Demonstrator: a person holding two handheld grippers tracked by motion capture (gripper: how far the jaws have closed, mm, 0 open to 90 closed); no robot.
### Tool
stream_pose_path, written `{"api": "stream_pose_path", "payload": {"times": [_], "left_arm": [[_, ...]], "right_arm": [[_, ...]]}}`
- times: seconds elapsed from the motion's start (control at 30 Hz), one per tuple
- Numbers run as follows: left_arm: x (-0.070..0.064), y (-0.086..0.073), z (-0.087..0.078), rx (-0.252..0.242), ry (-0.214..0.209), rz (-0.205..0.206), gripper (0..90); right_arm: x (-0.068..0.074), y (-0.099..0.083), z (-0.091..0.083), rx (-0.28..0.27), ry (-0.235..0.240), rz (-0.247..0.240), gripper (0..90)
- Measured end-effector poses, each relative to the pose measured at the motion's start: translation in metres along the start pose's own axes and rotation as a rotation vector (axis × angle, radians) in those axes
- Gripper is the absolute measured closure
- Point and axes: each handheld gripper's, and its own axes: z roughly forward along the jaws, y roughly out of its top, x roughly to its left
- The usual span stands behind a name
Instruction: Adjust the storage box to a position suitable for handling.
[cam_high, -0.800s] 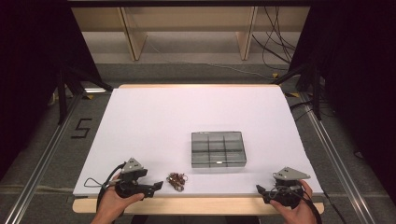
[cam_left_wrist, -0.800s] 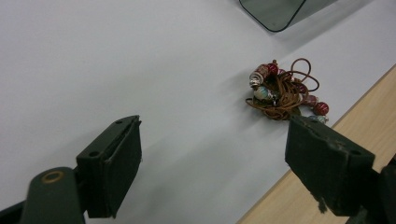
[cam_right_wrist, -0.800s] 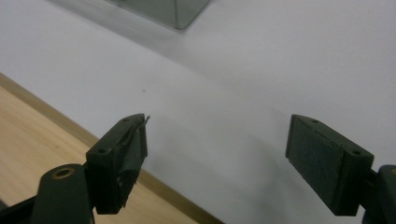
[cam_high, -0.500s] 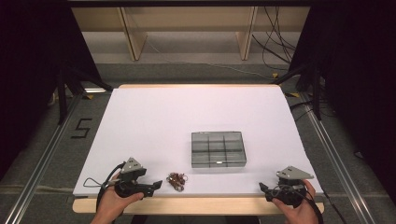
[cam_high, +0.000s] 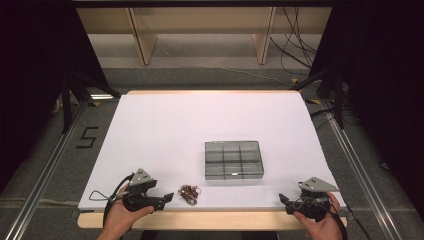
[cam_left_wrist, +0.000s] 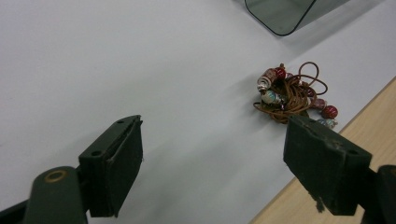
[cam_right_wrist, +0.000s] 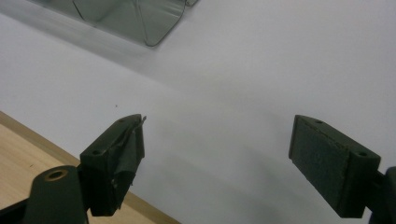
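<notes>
A tangle of brown cord with red and pale beads lies on the white table top near the front edge. A clear grey compartment box stands behind it, toward the right. My left gripper rests at the front left, open, jaws pointing at the beads just short of them. My right gripper sits at the front right corner, open, with only bare white surface between its jaws.
The white sheet covers the table, with a wooden strip along the front edge. Wooden shelf legs and cables stand beyond the far edge. A "5" mark is on the floor at left.
The right gripper has shifted slightly toward the right along the front edge. The left gripper, beads and box stay where they were.
</notes>
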Motion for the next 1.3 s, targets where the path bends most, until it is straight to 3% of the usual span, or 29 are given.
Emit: {"api": "stream_pose_path", "payload": {"times": [0.17,0.2,0.27,0.37,0.4,0.47,0.57,0.6,0.7,0.73,0.77,0.8,0.87,1.0,1.03,1.1,1.13,1.2,1.23,1.27,1.3], "left_arm": [[0.001,0.001,0.0,-0.009,0.003,-0.004,21.6],[0.002,0.001,0.002,-0.015,0.004,-0.011,22.5],[0.003,0.001,0.003,-0.013,0.001,-0.002,23.9],[0.002,0.003,0.007,-0.007,-0.006,-0.011,27.6],[0.002,0.005,0.01,0.003,-0.027,-0.015,28.3],[0.0,0.006,0.013,0.001,-0.027,-0.016,29.5],[0.0,0.007,0.014,-0.002,-0.029,0.0,33.3],[-0.001,0.01,0.014,-0.021,-0.02,-0.017,35.4],[0.0,0.014,0.012,-0.025,-0.049,0.019,41.6],[0.0,0.017,0.013,-0.032,-0.064,0.024,46.5],[0.0,0.017,0.013,-0.032,-0.064,0.024,49.6],[0.0,0.02,0.016,-0.052,-0.059,0.03,53.6],[0.002,0.023,0.019,-0.043,-0.055,0.049,62.4],[0.007,0.031,0.024,-0.033,-0.047,0.076,70.8],[0.008,0.035,0.028,-0.035,-0.049,0.074,76.6],[0.008,0.038,0.03,-0.035,-0.054,0.073,80.8],[0.007,0.043,0.034,-0.039,-0.057,0.089,83.0],[0.006,0.046,0.037,-0.042,-0.058,0.097,84.3],[0.005,0.049,0.039,-0.036,-0.055,0.105,85.8],[0.005,0.052,0.042,-0.035,-0.055,0.109,88.0],[0.004,0.053,0.045,-0.038,-0.062,0.106,88.7]], "right_arm": [[-0.001,0.0,0.001,-0.007,0.002,-0.009,19.5],[-0.004,0.001,0.002,-0.013,-0.004,-0.046,20.3],[-0.004,0.002,0.002,-0.016,-0.009,-0.04,21.3],[-0.008,0.006,0.002,-0.03,-0.012,-0.058,25.5],[-0.01,0.008,0.001,-0.024,-0.024,-0.061,26.6],[-0.012,0.01,0.003,-0.017,-0.004,-0.066,32.5],[-0.014,0.012,0.004,-0.022,0.003,-0.077,34.3],[-0.014,0.014,0.005,-0.015,0.023,-0.066,40.4],[-0.014,0.017,0.005,-0.014,0.042,-0.052,43.7],[-0.015,0.021,0.005,-0.025,0.052,-0.065,49.4],[-0.015,0.021,0.005,-0.025,0.052,-0.065,49.4],[-0.016,0.026,0.006,-0.037,0.034,-0.103,55.9],[-0.014,0.031,0.007,-0.038,0.04,-0.09,60.5],[-0.017,0.038,0.013,-0.055,0.036,-0.122,68.3],[-0.018,0.043,0.018,-0.056,0.044,-0.123,74.7],[-0.019,0.045,0.019,-0.062,0.053,-0.112,77.6],[-0.017,0.049,0.022,-0.053,0.083,-0.052,82.9],[-0.02,0.051,0.024,-0.065,0.092,-0.08,84.4],[-0.018,0.053,0.027,-0.062,0.1,-0.045,86.5],[-0.021,0.058,0.034,-0.063,0.098,-0.08,88.6],[-0.019,0.059,0.036,-0.051,0.11,-0.052,89.4]]}}
